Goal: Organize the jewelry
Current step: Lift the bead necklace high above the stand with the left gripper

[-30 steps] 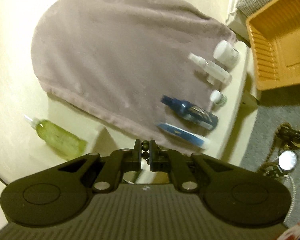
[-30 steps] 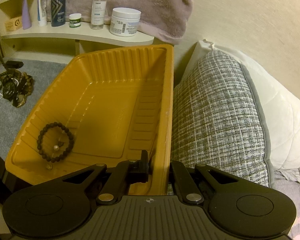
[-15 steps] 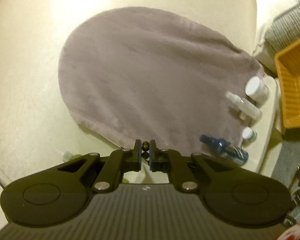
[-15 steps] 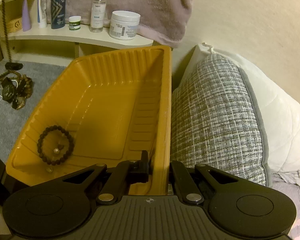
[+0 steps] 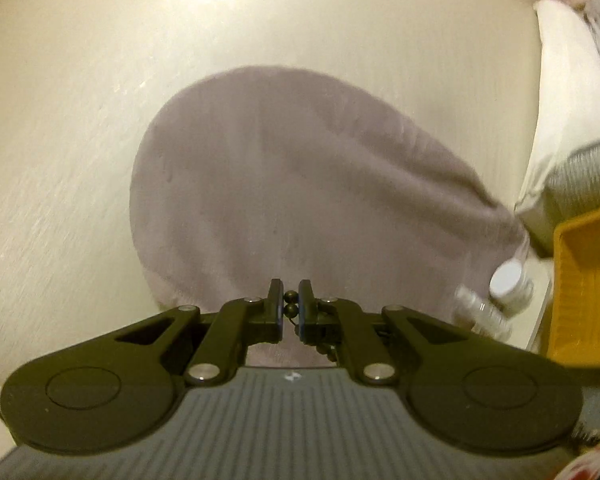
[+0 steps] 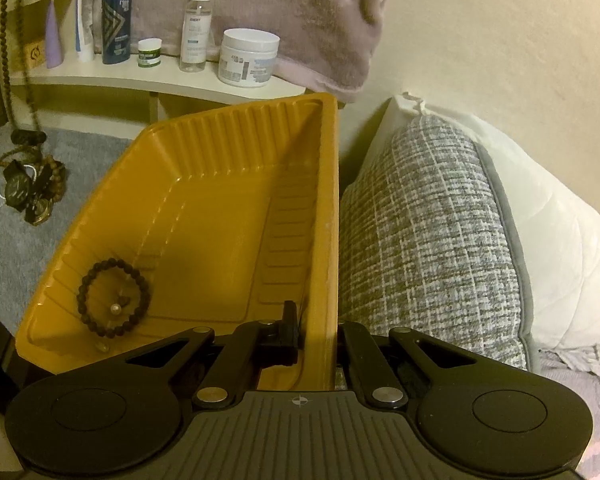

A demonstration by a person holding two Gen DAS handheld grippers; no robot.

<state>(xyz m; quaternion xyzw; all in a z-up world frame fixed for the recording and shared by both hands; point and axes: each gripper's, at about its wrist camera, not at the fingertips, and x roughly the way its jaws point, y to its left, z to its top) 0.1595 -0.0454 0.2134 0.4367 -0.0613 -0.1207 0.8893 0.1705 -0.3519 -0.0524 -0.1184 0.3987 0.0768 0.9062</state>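
Observation:
My left gripper (image 5: 290, 304) is shut on a strand of dark beads (image 5: 289, 311), held level and facing a mauve towel (image 5: 300, 184) on the wall. In the right wrist view that bead strand (image 6: 5, 40) hangs taut down to a jewelry pile (image 6: 32, 188) of beads and watches on the grey bedcover. My right gripper (image 6: 320, 332) is shut on the right wall of the orange tray (image 6: 236, 110); its right finger is hidden behind that wall. A dark beaded bracelet (image 6: 114, 298) lies in the tray's near left corner. The tray's edge (image 5: 588, 280) shows at the right of the left wrist view.
A cream shelf (image 6: 160, 84) behind the tray carries bottles, a tube and a white jar (image 6: 249, 58). A grey tweed cushion (image 6: 428, 240) and a white pillow (image 6: 560, 248) press against the tray's right side. The cream wall (image 5: 100, 120) fills the left wrist view.
The left gripper has risen with the beads: shelf bottles slid to the lower right edge and the jewelry pile left its view. The right gripper and tray kept still.

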